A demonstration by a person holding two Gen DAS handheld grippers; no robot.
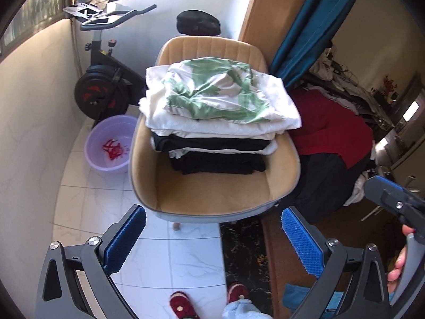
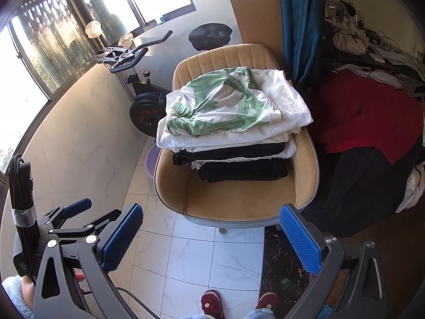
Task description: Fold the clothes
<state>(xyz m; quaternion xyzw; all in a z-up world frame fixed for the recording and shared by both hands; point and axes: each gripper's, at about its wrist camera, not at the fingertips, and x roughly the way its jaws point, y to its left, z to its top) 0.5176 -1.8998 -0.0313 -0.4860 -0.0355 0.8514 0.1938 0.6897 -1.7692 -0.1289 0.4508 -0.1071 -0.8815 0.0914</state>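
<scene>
chair (image 1: 148,159) front seat bare | folded stack (image 1: 220,117) behind — bike (image 1: 106,79) left

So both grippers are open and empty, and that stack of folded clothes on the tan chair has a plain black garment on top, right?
Not quite. The top of the stack of folded clothes is a white garment with a green leaf print, not a plain black one; black pieces lie lower down. Both wrist views show it. The rest holds: the stack sits on the tan chair, and the left gripper and right gripper are open and empty.

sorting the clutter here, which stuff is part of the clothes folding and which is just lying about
Job: stack of folded clothes, chair, red and black clothes pile, both open tongs.
Lying about: exercise bike, purple basin, blue curtain.
</scene>
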